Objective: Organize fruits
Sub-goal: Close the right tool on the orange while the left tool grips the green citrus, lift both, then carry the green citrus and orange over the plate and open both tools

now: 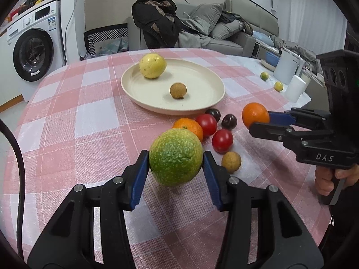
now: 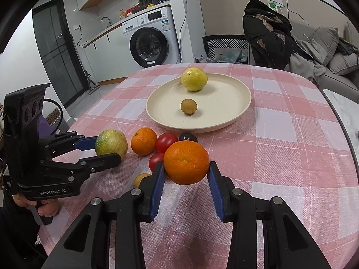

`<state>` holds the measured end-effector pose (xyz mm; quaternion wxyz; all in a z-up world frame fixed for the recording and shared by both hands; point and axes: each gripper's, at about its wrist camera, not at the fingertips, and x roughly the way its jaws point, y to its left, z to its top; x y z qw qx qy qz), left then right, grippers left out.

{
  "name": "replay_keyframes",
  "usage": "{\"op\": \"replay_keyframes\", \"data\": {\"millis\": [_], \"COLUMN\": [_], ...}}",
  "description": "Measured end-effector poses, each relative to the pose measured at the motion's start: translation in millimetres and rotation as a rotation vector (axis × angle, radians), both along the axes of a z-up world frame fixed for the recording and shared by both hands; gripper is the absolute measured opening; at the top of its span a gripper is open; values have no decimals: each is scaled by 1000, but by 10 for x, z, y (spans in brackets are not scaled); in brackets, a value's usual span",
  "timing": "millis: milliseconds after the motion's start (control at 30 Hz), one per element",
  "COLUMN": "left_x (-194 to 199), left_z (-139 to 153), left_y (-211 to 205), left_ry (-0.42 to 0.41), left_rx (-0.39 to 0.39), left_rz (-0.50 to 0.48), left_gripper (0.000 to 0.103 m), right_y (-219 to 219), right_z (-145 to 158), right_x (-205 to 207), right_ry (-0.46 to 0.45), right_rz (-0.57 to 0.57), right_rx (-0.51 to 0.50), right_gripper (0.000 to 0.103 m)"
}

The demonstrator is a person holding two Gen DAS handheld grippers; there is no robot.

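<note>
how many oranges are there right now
2. One orange is held between the right gripper jaws; the other orange sits on the tablecloth beside the tomatoes, behind the green fruit.

Pink-checked tablecloth (image 1: 74, 116), cream plate (image 1: 145, 89), blue-padded tongs (image 1: 176, 170).

Fruit cluster (image 1: 215, 130) crowds plate (image 1: 143, 103) near rim; checked cloth (image 1: 78, 123) left side open.

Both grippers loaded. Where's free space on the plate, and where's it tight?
Free: the plate's right half, right of the yellow fruit and the small brown fruit; also its near-left floor. Tight: the cluster before the near rim, with the orange, tomatoes and dark plums bunched together.
</note>
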<state>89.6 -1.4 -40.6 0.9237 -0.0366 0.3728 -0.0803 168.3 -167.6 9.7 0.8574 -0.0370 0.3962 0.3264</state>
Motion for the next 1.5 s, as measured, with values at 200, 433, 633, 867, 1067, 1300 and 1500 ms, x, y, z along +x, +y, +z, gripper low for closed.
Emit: {"op": "replay_keyframes", "data": {"millis": [200,433,633,867,1067,1300,1500], "left_x": [-51,2,97,263,431,622,792], "left_z": [196,374,444,489,481,400,326], "left_y": [53,102,129,181,204,236,184], "left_ry": [-82,-143,-176,-200,-219,-215,-203], "left_rx": [-21,-46,-56,-59,-47,-45,-30], "left_rz": [23,37,57,102,130,159,145], "left_gripper": [45,45,45,45,45,45,45], "right_y": [-56,-139,-176,-196,-160,-108,-24], "right_z": [92,268,389,406,367,302,198], "right_x": [18,62,139,315,429,573,731], "right_ry": [-33,-84,-119,-124,-112,-84,-34], "right_rz": [-25,-56,-81,-120,-126,-130,-127], "right_rx": [36,99,130,152,148,137,118], "right_gripper": [40,40,40,40,40,40,40]}}
